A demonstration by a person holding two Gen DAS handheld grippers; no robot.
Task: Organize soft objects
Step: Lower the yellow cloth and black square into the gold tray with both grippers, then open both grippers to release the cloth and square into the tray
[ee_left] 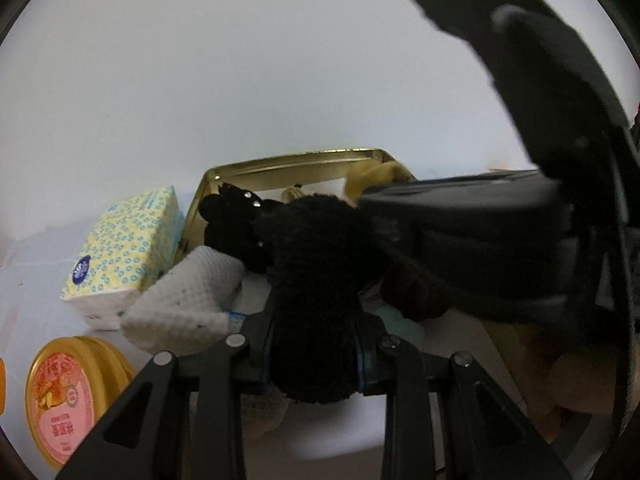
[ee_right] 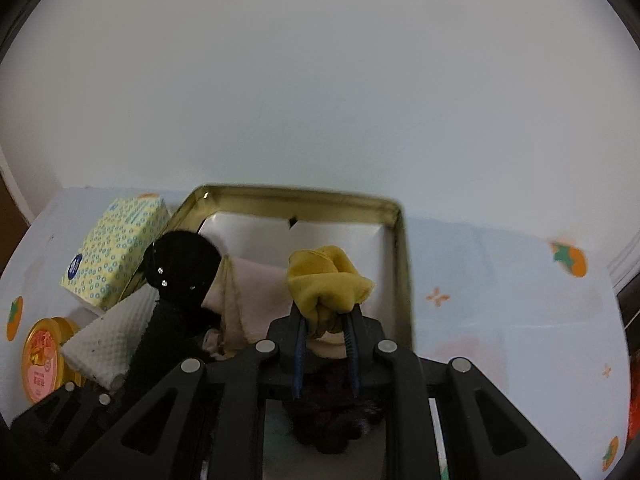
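My left gripper (ee_left: 316, 352) is shut on a black fuzzy fabric piece with small rhinestones (ee_left: 304, 264), held over the left side of a gold tin (ee_left: 280, 164). It also shows in the right wrist view (ee_right: 180, 276). My right gripper (ee_right: 326, 320) is shut on a yellow soft cloth (ee_right: 324, 276), held over the gold tin (ee_right: 404, 264). A beige cloth (ee_right: 256, 292) lies in the tin. A dark brown fuzzy item (ee_right: 336, 412) lies under my right gripper. The right gripper's body fills the right of the left wrist view.
A yellow dotted tissue pack (ee_left: 124, 256) stands left of the tin. A white textured towel roll (ee_left: 184, 300) leans at the tin's left edge. A round yellow jar with a pink lid (ee_left: 60, 400) sits at front left. A patterned tablecloth (ee_right: 500, 300) covers the table.
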